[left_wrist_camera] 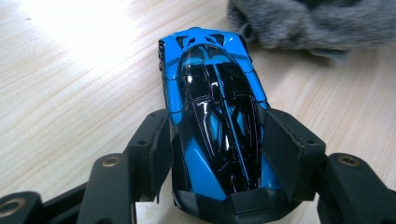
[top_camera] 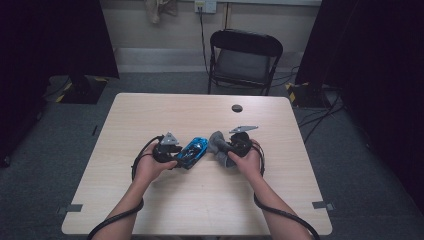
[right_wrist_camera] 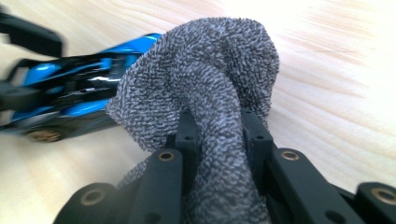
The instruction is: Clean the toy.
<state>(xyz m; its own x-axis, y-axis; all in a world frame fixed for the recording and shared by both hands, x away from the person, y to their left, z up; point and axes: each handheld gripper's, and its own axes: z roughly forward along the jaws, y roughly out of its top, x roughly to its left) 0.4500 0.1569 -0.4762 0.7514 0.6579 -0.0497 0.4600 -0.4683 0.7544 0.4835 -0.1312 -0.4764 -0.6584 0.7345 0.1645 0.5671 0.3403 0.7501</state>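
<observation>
A blue and black toy car (top_camera: pixel 193 151) rests on the light wooden table (top_camera: pixel 210 210) at its middle. My left gripper (top_camera: pixel 176 156) is shut on the car; in the left gripper view both jaws press the car's (left_wrist_camera: pixel 215 116) flanks near its rear end. A grey fluffy cloth (top_camera: pixel 219 146) sits just right of the car, bunched up. My right gripper (top_camera: pixel 227 148) is shut on the grey cloth (right_wrist_camera: pixel 210 93), whose folds bulge over the jaws. In the right gripper view the car (right_wrist_camera: pixel 70 93) lies to the left, close to the cloth's edge.
A round dark grommet hole (top_camera: pixel 237 108) marks the table's far side. A black folding chair (top_camera: pixel 243 60) stands behind the table. Cables (top_camera: pixel 125 210) trail from both grippers along the person's forearms.
</observation>
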